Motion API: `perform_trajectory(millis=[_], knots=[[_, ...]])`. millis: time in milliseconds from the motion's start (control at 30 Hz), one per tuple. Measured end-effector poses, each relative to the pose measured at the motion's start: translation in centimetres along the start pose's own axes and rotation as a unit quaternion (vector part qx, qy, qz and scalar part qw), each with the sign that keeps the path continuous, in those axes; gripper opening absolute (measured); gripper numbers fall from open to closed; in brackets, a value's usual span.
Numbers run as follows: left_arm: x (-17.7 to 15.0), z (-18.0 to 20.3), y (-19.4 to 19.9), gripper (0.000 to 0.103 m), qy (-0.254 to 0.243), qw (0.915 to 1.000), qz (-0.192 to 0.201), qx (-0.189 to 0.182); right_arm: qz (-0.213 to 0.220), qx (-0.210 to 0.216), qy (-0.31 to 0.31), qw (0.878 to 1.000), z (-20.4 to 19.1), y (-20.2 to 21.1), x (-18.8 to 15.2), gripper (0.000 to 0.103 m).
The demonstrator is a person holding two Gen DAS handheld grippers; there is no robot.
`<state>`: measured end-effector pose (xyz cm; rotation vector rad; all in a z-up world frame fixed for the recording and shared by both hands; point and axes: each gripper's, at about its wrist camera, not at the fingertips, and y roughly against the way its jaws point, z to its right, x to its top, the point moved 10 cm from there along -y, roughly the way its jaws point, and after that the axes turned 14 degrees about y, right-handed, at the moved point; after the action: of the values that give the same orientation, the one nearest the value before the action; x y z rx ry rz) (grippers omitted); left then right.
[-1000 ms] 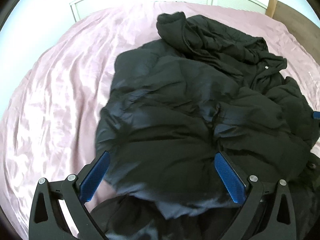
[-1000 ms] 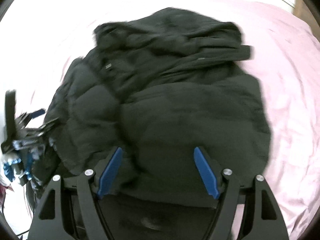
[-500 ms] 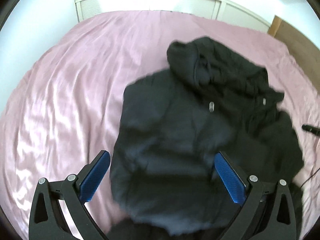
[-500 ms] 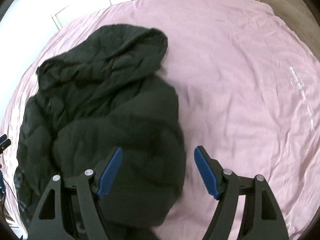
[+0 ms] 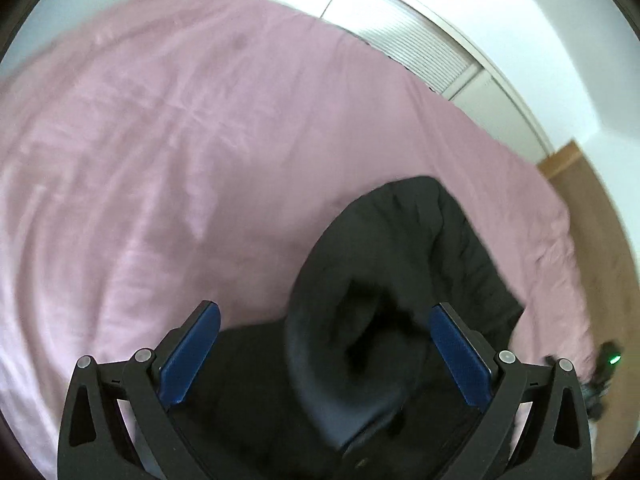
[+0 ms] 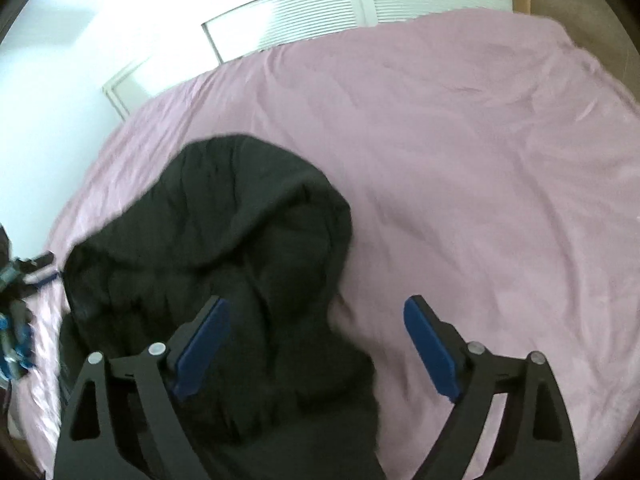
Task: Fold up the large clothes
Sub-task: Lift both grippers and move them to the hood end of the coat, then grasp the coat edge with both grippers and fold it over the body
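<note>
A black puffy hooded jacket [image 5: 384,280] lies bunched on a pink bed sheet [image 5: 180,152]. In the left wrist view its hood end points away from me and its bulk fills the space between my fingers. My left gripper [image 5: 324,332] is open above it. In the right wrist view the jacket [image 6: 224,264] lies at the lower left on the sheet [image 6: 480,160]. My right gripper [image 6: 316,328] is open, its left finger over the jacket and its right finger over bare sheet. Neither gripper holds anything.
White louvred closet doors [image 6: 340,12] stand behind the bed. A wooden floor [image 5: 600,240] runs along the bed's right side. The other gripper [image 6: 20,280] shows at the left edge of the right wrist view, and a dark device with a green light [image 5: 608,360] at the right of the left view.
Both cameras have pulled back and tilted up, so the jacket now sits lower and smaller in each view and more bare sheet shows. Both grippers stay open.
</note>
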<state>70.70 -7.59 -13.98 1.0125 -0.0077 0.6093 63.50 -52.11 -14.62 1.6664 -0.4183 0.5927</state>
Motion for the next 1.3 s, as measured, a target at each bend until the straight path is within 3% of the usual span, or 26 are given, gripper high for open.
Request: perform_trajectory(millis=[167, 333, 467, 500, 567, 600, 633, 667, 733, 800, 900, 1067, 1300], knots=[[1.5, 0.5, -4.0, 0.102, 0.042, 0.9985, -0.032, -0.016, 0.013, 0.043, -0.081, 0.996, 1.8, -4.1, 3.1, 0.096], [1.2, 0.7, -6.8, 0.102, 0.058, 0.9971, -0.05, -0.004, 0.022, 0.055, -0.14, 0.988, 2.9, -7.6, 5.2, 0.097], [1.0, 0.5, -8.4, 0.102, 0.07, 0.9961, -0.052, 0.013, 0.001, 0.042, -0.142, 0.989, 2.5, -10.1, 5.6, 0.097], [0.9, 0.4, -8.8, 0.099, 0.071, 0.996, -0.051, 0.02, -0.006, 0.042, -0.145, 0.989, 2.3, -10.7, 5.7, 0.097], [0.5, 0.3, -9.4, 0.082, 0.065, 0.9961, -0.053, 0.029, -0.019, 0.038, -0.147, 0.988, 2.0, -11.7, 5.6, 0.096], [0.2, 0.4, -9.8, 0.065, 0.059, 0.996, -0.058, 0.035, -0.026, 0.033, -0.143, 0.989, 1.8, -12.2, 5.5, 0.092], [-0.1, 0.5, -10.0, 0.051, 0.054, 0.9959, -0.061, 0.039, -0.033, 0.03, -0.134, 0.99, 1.3, -12.6, 5.5, 0.072], [-0.4, 0.5, -10.1, 0.045, 0.05, 0.9959, -0.062, 0.044, -0.042, 0.026, -0.119, 0.992, 0.8, -13.0, 5.6, 0.061], [-0.7, 0.6, -10.0, 0.025, 0.041, 0.9962, -0.06, 0.047, -0.052, 0.016, -0.105, 0.993, 0.4, -13.1, 5.4, 0.033], [-0.9, 0.9, -9.7, 0.019, 0.024, 0.9968, -0.053, 0.056, -0.058, 0.012, -0.088, 0.994, -0.4, -13.0, 5.3, 0.017], [-1.2, 1.5, -8.6, 0.014, -0.005, 0.9976, -0.038, 0.057, -0.049, 0.006, -0.049, 0.998, -1.6, -11.7, 5.5, 0.011], [-3.1, 1.0, -5.7, 0.012, -0.05, 0.9967, -0.026, 0.058, -0.03, 0.0, 0.024, 0.999, -3.8, -7.7, 4.1, 0.01], [-9.8, -3.1, 0.1, 0.012, -0.112, 0.9914, -0.039, 0.056, -0.027, 0.021, 0.104, 0.994, -7.2, -2.2, -3.8, 0.01]])
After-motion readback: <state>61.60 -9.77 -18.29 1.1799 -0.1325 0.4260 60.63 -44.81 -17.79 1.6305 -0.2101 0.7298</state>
